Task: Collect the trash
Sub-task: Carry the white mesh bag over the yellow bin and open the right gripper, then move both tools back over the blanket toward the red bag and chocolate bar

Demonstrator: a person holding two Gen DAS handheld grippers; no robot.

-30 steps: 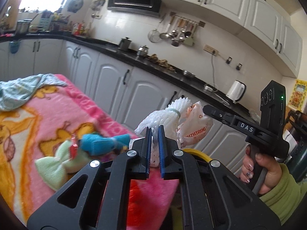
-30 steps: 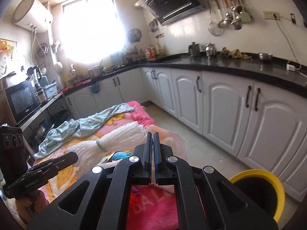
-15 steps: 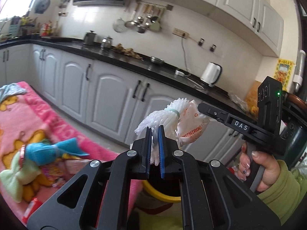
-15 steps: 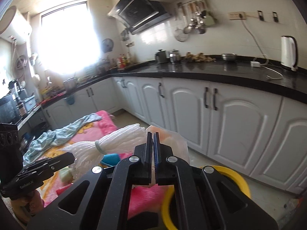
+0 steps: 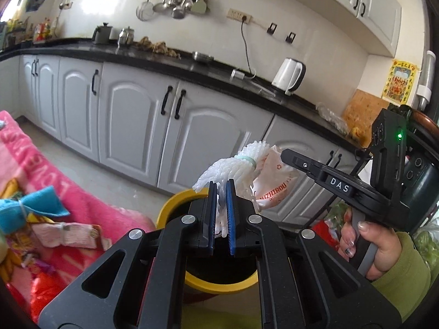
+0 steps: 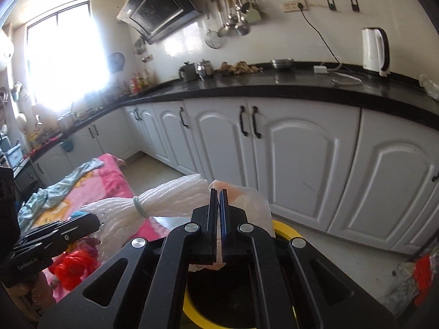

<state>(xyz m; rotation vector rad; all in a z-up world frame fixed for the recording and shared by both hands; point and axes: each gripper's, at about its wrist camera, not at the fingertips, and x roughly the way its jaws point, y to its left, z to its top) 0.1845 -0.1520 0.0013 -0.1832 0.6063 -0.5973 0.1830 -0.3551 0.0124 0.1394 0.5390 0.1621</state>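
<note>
Fingers [image 5: 232, 213] pinch foam net [image 5: 230, 166]; wrapper [image 6: 241, 194] over yellow bin [image 5: 175, 205].

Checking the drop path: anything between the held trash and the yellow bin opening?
Nothing visible. The foam net in the left claw and the wrapper in the right claw hang right above the yellow bin, whose mouth looks open.
</note>
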